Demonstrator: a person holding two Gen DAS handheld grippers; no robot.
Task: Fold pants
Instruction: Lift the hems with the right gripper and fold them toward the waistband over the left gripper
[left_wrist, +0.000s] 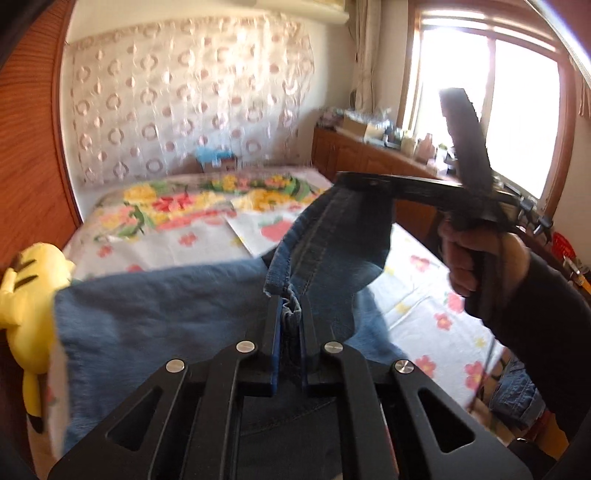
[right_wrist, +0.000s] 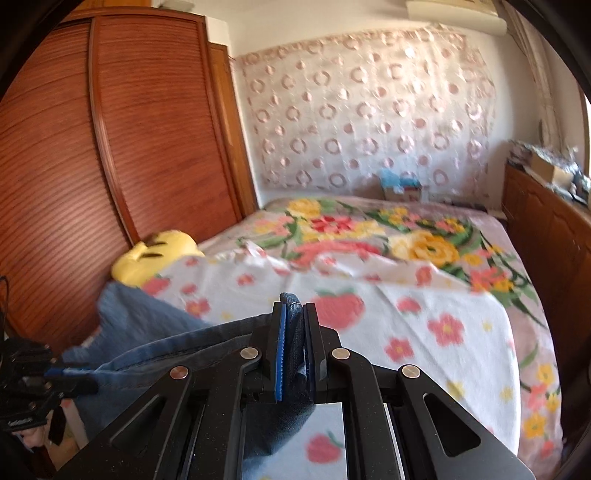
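Your left tool (left_wrist: 289, 314) is clenched on a bunched hem of the jeans (left_wrist: 166, 295), your right tool (right_wrist: 294, 332) on another edge (denim pinched between its pads), so the cloth hangs stretched above the bed (right_wrist: 461, 332), ready to fold.

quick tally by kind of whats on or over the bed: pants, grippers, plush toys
pants: 1
grippers: 2, the left gripper and the right gripper, both shut on the pants
yellow plush toy: 1
total: 4
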